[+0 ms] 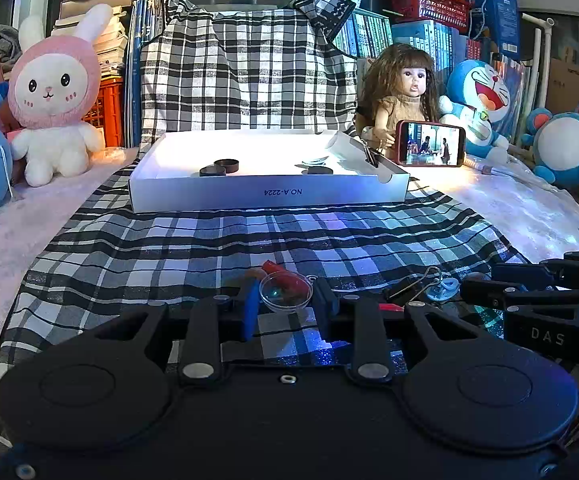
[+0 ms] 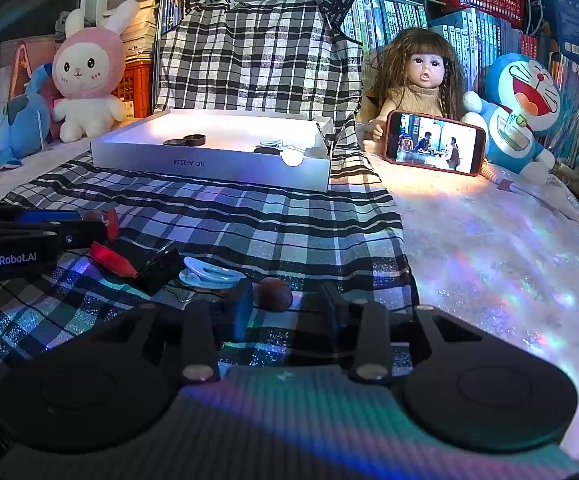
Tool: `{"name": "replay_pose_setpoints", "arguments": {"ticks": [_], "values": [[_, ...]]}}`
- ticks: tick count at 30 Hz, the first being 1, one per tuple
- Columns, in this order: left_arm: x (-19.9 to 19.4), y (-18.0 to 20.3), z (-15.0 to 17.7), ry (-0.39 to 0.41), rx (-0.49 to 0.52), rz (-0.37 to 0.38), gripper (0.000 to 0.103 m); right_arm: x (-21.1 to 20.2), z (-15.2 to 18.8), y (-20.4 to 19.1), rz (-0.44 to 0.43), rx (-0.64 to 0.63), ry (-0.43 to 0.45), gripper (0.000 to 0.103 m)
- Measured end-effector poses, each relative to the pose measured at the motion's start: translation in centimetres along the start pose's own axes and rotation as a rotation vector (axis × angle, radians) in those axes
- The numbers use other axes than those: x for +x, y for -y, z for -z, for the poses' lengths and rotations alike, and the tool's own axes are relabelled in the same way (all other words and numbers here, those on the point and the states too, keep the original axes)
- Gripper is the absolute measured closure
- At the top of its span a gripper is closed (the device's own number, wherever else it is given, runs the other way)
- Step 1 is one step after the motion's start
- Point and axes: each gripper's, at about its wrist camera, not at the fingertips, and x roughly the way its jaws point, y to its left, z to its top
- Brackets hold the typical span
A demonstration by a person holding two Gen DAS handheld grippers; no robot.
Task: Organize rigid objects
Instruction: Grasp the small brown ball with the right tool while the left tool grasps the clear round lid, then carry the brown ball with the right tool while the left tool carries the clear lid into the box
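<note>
I have the left claw (image 1: 285,300) narrowed around a clear round lens (image 1: 285,291), its rim filling the gap between the fingers, so it reads as gripped, ready to carry. The right claw (image 2: 285,304) stands half open over a small brown ball (image 2: 275,294) just beside its blue finger, pads not pressing. Both sit low on the checked cloth (image 1: 209,248) among loose bits: a pale blue clip (image 2: 209,273), a red piece (image 2: 111,258). The white box (image 1: 265,196) beyond already holds black rings (image 1: 219,168), so that is where things belong
</note>
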Motion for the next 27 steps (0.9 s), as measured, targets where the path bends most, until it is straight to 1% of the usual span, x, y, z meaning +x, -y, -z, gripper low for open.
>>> {"name": "replay_pose_setpoints", "arguments": {"ticks": [1, 5, 8, 17, 27], "values": [[0.0, 0.0, 0.0, 0.0, 0.0, -0.001, 0.076, 0.0, 0.0, 0.0, -0.001, -0.001, -0.001, 0.063], [-0.2, 0.0, -0.1, -0.002, -0.004, -0.006, 0.076, 0.1, 0.0, -0.1, -0.006, -0.006, -0.007, 0.074], [-0.3, -0.3, -0.2, -0.006, -0.012, -0.011, 0.076, 0.1, -0.1, -0.2, -0.009, -0.01, -0.008, 0.08], [-0.4, -1.4, -0.7, -0.014, -0.04, -0.033, 0.076, -0.1, -0.5, -0.1, -0.012, 0.008, -0.004, 0.08], [-0.2, -2.1, -1.8, -0.025, -0.068, -0.063, 0.076, 0.0, -2.1, 0.0, -0.012, 0.015, 0.015, 0.08]]}}
